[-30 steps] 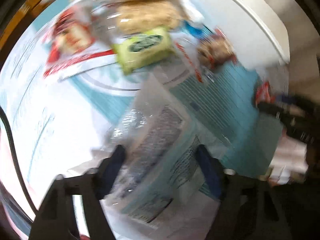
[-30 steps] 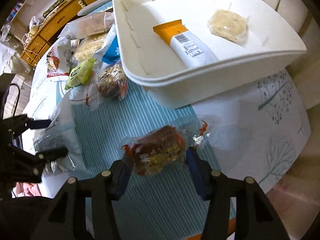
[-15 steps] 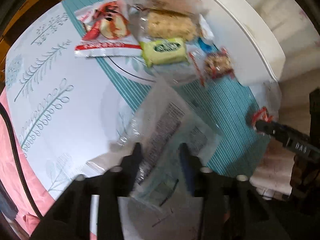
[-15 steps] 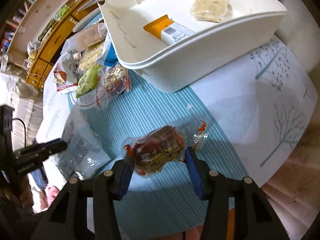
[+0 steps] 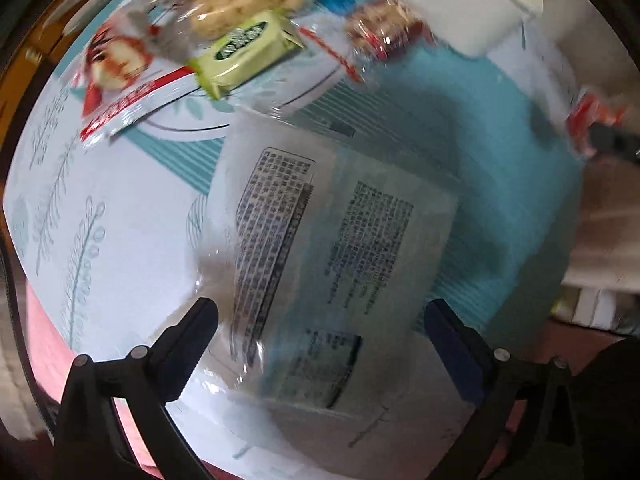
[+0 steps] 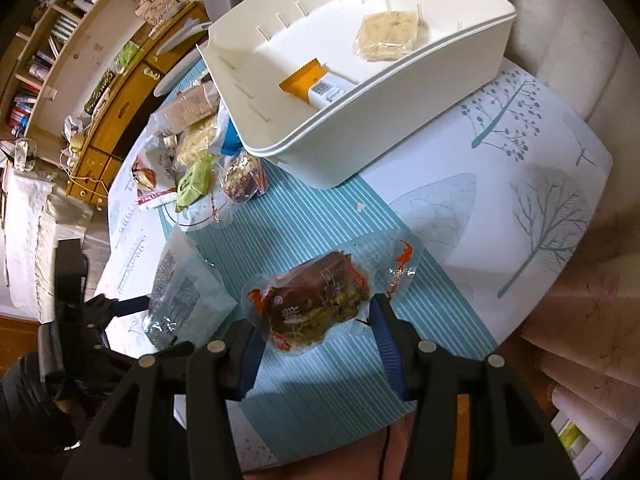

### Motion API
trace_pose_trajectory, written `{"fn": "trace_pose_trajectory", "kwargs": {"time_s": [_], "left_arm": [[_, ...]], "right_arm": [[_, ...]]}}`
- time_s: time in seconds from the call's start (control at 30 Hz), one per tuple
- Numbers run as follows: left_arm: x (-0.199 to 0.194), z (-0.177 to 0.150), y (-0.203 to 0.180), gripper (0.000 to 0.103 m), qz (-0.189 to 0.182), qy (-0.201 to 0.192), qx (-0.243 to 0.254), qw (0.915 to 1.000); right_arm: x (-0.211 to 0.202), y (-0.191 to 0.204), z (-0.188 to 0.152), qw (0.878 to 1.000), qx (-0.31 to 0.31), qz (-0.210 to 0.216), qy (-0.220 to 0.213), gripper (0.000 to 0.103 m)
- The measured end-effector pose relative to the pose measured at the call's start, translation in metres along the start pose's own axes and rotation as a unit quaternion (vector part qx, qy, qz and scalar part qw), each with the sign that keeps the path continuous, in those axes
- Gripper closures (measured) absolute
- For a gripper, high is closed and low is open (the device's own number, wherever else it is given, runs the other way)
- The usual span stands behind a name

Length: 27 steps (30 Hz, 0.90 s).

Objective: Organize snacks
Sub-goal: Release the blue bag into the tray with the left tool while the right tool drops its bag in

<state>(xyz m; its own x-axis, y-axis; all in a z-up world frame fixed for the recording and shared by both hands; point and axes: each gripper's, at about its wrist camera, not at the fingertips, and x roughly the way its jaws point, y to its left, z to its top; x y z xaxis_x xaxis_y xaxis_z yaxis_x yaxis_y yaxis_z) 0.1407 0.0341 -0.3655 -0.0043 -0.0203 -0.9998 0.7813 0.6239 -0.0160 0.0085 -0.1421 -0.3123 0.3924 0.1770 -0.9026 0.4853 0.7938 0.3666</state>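
Snacks lie scattered on a round table [image 6: 500,216] beside a white bin [image 6: 400,92], which already holds an orange-ended bar [image 6: 316,84] and a pale wrapped cake [image 6: 388,36]. The right gripper [image 6: 316,328] is closed on a dark pastry in clear red-trimmed wrap [image 6: 316,300], its blue pads pressing the wrapper from both sides. To finish this step well, carry the pastry over the bin's near wall before letting go, and set it in the free floor space between the bar and the cake rather than on top of them; the wrap is soft, so a firmer squeeze would likely crush what is inside.

The left gripper [image 5: 320,344] points down at a flat clear bag with printed panels [image 5: 328,256], and its jaws have just been opening: they stand wide, either side of the bag's near end, with no pad touching it. The bag is broad and slippery-looking, so pinching it across a narrow edge, not its full width, seems the safer grip.

Near the bin's far corner wait a green packet [image 5: 244,52], a red-and-white packet [image 5: 120,76], a tan cake in wrap [image 5: 240,4] and a small nutty snack [image 5: 380,28].
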Motion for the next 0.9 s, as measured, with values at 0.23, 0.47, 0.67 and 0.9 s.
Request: {"fn": "trace_pose_trajectory", "kwargs": {"time_s": [0.23, 0.47, 0.67, 0.9], "left_arm": [[0.020, 0.011, -0.013, 0.000, -0.011, -0.002, 0.040, 0.9991], [0.025, 0.010, -0.005, 0.002, -0.026, -0.043, 0.041, 0.9979], [0.012, -0.013, 0.007, 0.011, -0.024, -0.083, 0.003, 0.9963], [0.010, -0.022, 0.022, 0.014, -0.057, -0.083, -0.077, 0.9919]], "right_arm": [[-0.013, 0.003, -0.001, 1.000, 0.014, -0.001, -0.016, 0.052], [-0.023, 0.011, 0.000, 1.000, 0.012, 0.001, -0.023, 0.052], [-0.023, 0.022, 0.005, 1.000, -0.009, 0.007, -0.017, 0.052], [-0.023, 0.035, 0.014, 0.999, -0.044, 0.027, -0.005, 0.052]]}}
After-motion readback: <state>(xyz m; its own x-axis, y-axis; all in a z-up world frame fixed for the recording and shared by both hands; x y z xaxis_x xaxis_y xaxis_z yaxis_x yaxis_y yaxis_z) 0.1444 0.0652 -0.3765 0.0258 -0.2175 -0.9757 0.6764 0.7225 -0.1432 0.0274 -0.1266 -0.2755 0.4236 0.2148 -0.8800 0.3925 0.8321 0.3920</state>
